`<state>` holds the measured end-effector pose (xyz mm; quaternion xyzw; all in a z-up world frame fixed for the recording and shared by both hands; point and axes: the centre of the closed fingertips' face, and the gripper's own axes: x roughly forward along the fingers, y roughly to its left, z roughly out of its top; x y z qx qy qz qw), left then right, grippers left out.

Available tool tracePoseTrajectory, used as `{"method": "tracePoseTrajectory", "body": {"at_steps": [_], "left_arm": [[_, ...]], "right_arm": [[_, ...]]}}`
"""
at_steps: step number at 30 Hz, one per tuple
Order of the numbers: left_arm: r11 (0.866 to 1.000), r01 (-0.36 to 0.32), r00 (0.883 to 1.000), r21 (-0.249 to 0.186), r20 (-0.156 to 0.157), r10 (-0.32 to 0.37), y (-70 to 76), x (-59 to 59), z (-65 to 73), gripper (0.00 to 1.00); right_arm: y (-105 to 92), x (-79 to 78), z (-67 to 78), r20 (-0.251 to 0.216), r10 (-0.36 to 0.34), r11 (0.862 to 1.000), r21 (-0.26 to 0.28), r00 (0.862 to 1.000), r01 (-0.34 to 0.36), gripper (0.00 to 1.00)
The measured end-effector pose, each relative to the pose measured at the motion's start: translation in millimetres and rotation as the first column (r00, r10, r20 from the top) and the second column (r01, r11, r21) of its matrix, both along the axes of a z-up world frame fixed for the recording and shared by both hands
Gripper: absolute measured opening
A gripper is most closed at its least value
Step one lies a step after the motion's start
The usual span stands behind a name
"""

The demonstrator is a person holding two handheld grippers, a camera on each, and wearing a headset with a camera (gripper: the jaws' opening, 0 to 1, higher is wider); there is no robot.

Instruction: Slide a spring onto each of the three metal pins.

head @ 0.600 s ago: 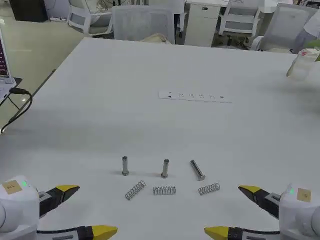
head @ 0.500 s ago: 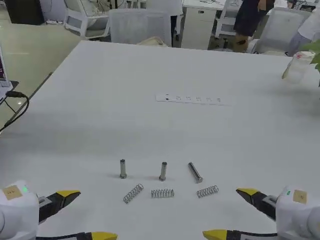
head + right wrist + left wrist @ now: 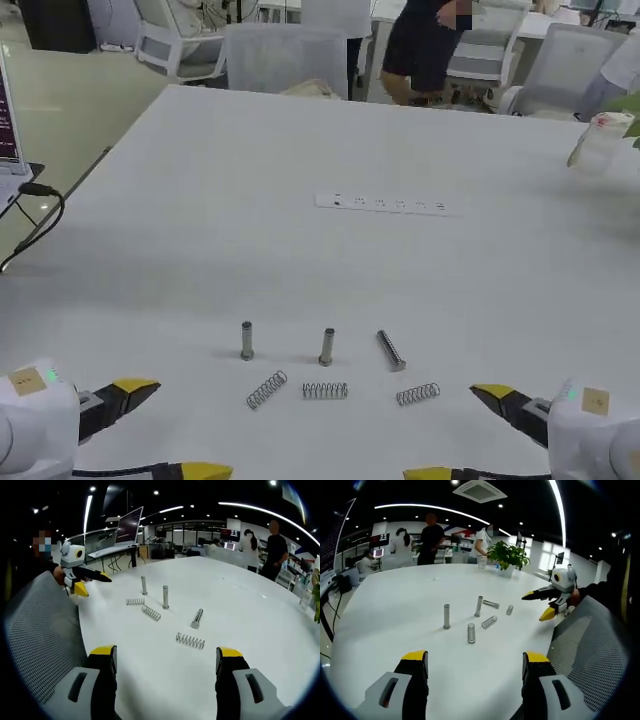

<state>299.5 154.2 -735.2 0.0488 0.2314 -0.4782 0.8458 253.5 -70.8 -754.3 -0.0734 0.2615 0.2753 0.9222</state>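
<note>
Two metal pins (image 3: 247, 340) (image 3: 327, 346) stand upright on the white table (image 3: 300, 260), and a third pin (image 3: 390, 351) lies on its side to their right. Three springs (image 3: 266, 390) (image 3: 325, 390) (image 3: 417, 394) lie flat in a row just in front of the pins. My left gripper (image 3: 180, 428) is open at the near left, empty, a hand's width short of the springs. My right gripper (image 3: 447, 433) is open at the near right, also empty. The left gripper view looks along the upright pin (image 3: 447, 616) and spring (image 3: 471, 633); the right gripper view has the lying pin (image 3: 197, 618) and nearest spring (image 3: 190, 640).
A white power strip (image 3: 388, 204) lies mid-table. A clear plastic cup (image 3: 600, 140) and a plant (image 3: 507, 557) stand at the far right edge. A black cable (image 3: 35, 215) hangs off the left side. Chairs and a walking person (image 3: 425, 50) are beyond the far edge.
The head camera has shifted a little. A person has walked into view behind the table. Pins, springs and both open grippers keep their places.
</note>
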Motion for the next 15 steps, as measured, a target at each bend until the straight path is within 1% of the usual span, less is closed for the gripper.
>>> {"method": "tracePoseTrajectory", "body": {"at_steps": [5, 10, 12, 15], "left_arm": [[1.000, -0.016, 1.000, 0.003, -0.001, 0.016, 2.8, 1.5, 0.6, 0.73], [1.000, -0.003, 1.000, 0.005, -0.008, 0.003, 1.0, 0.1, -1.7, 0.73], [1.000, 0.012, 1.000, 0.008, -0.005, -0.012, -1.0, -0.9, -2.4, 0.73], [1.000, 0.021, 1.000, 0.015, -0.007, -0.021, -0.3, -1.5, -4.7, 0.73]], "right_arm": [[1.3, 0.0, 0.1, -0.001, 0.006, 1.000, 0.001, 1.000, -0.006, 0.80], [-1.2, 2.1, 0.7, 0.005, -0.010, 1.000, 0.006, 1.000, 0.010, 0.80], [-4.0, 3.9, 3.6, 0.021, -0.025, 1.000, 0.012, 0.999, 0.025, 0.80], [-4.6, 4.2, 2.7, 0.016, -0.031, 0.999, 0.012, 0.999, 0.031, 0.80]]}}
